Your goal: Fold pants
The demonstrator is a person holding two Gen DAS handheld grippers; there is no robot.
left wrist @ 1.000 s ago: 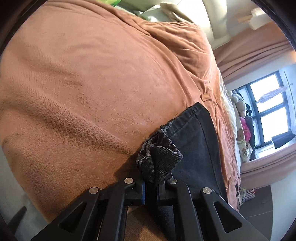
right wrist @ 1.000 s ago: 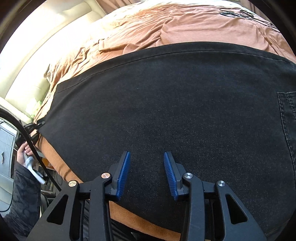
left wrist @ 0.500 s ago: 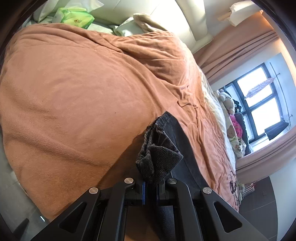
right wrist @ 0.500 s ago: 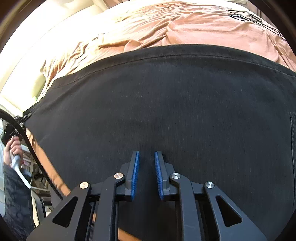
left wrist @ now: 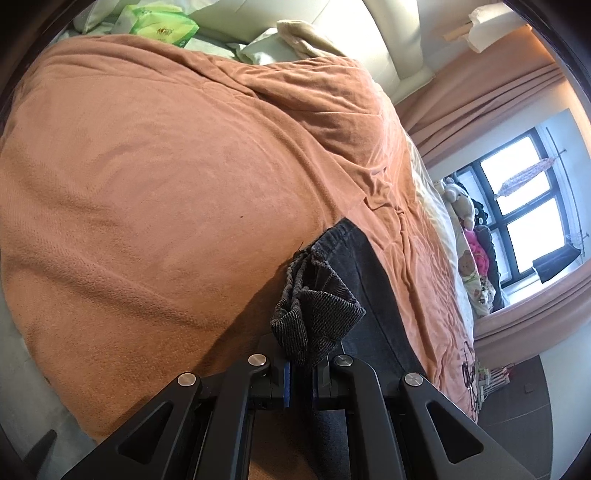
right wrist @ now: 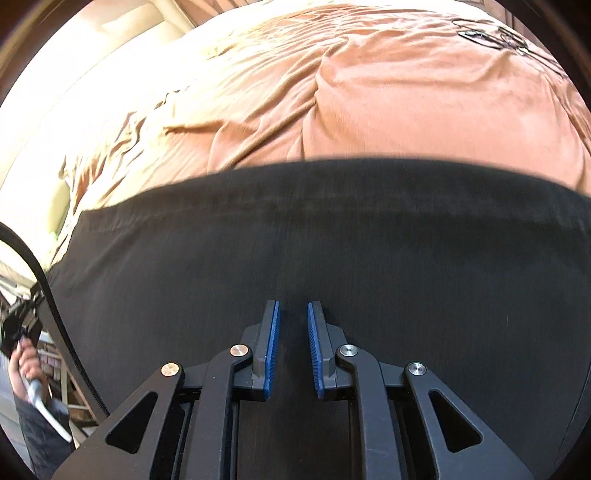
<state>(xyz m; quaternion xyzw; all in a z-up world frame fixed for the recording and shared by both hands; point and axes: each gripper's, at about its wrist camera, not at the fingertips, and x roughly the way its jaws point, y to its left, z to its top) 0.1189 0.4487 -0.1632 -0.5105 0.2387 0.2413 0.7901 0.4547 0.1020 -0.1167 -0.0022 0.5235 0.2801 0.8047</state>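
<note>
Dark grey pants [right wrist: 369, 240] lie spread flat on an orange blanket [right wrist: 369, 92] on a bed. My right gripper [right wrist: 293, 314] hovers over the middle of the cloth. Its blue pads [right wrist: 274, 332] stand a narrow gap apart, and I see no fabric pinched between them. In the left wrist view my left gripper [left wrist: 299, 365] is shut on a bunched, ribbed end of the pants [left wrist: 317, 314], held a little above the blanket [left wrist: 166, 184]. The remaining length of that leg [left wrist: 362, 280] runs away along the bed.
Pillows [left wrist: 266, 51] and a green packet [left wrist: 162, 26] lie at the bed's head. Stuffed toys [left wrist: 461, 206] sit by a window [left wrist: 528, 206] with curtains. At the right wrist view's left edge, a hand [right wrist: 26, 362] grips the other tool and a black cable [right wrist: 48, 302] hangs.
The right jaws closed from a wide gap to a narrow one, and that gripper slid across the pants, bringing more blanket into view. The left gripper rose slightly, still holding the bunched end.
</note>
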